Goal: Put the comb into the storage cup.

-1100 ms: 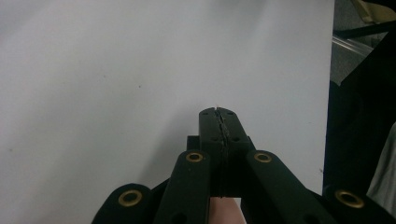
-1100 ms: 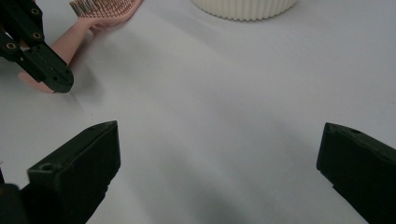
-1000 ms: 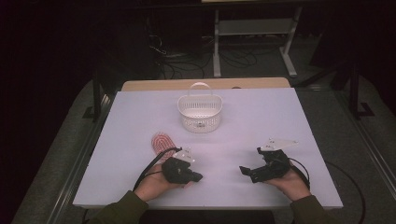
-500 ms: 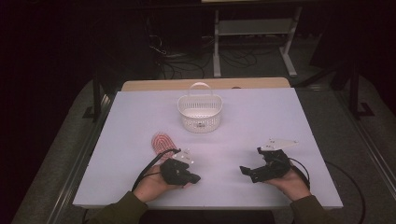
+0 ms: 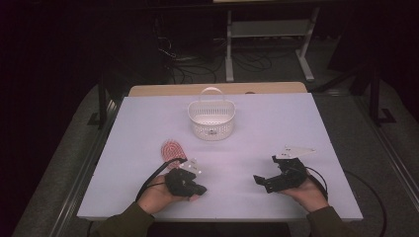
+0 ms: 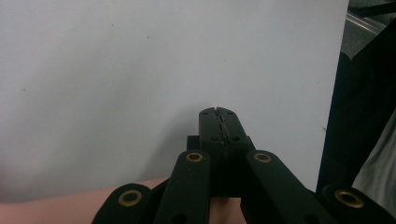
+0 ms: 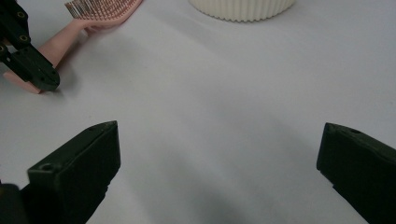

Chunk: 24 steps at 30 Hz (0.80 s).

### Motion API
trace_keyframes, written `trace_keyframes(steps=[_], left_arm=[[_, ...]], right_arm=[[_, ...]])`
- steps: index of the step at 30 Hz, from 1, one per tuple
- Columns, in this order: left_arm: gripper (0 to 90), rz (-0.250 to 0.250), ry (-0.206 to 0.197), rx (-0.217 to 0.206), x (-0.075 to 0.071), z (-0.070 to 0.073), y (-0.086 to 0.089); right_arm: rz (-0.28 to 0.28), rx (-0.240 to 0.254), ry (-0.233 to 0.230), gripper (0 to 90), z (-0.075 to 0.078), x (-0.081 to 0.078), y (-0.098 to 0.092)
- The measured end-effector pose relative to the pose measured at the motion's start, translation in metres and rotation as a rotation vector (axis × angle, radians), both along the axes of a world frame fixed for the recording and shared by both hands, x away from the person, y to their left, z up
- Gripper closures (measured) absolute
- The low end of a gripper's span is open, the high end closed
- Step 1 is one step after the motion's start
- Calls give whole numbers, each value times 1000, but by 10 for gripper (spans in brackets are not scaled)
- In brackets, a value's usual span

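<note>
A pink hairbrush [image 5: 173, 148] lies bristles up on the white table [image 5: 276, 123], left of centre. Its handle [image 7: 65, 39] runs toward the person and passes under my left gripper [image 5: 197, 189]. In the left gripper view, that gripper [image 6: 219, 114] is shut, its jaws pressed together with nothing between the tips. My right gripper [image 5: 264, 173] rests low at the front right and points left toward the brush. In the right gripper view, its jaws [image 7: 219, 163] stand wide open over bare table. A white slotted basket [image 5: 211, 118] with a handle stands behind the brush.
The table's front edge lies just under both hands. A wooden strip [image 5: 217, 89] borders its far edge. Beyond it are a dark floor with cables and a metal frame [image 5: 269, 34]. Bare tabletop stretches between the grippers and to the right of the basket.
</note>
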<state>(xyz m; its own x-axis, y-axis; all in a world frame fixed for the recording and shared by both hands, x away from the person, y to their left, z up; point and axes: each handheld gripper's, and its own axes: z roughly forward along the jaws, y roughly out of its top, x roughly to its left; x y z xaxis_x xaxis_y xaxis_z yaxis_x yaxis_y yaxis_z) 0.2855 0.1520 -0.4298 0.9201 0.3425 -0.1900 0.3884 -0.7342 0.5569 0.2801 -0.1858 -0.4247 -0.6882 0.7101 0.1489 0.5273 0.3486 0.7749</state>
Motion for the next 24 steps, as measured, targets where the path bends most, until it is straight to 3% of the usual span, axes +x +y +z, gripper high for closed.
trace_keyframes(steps=[24], left_arm=[[900, 75, 12, 66, -8, 4, 36]], right_arm=[[-3, -4, 4, 0, 0, 1, 1]])
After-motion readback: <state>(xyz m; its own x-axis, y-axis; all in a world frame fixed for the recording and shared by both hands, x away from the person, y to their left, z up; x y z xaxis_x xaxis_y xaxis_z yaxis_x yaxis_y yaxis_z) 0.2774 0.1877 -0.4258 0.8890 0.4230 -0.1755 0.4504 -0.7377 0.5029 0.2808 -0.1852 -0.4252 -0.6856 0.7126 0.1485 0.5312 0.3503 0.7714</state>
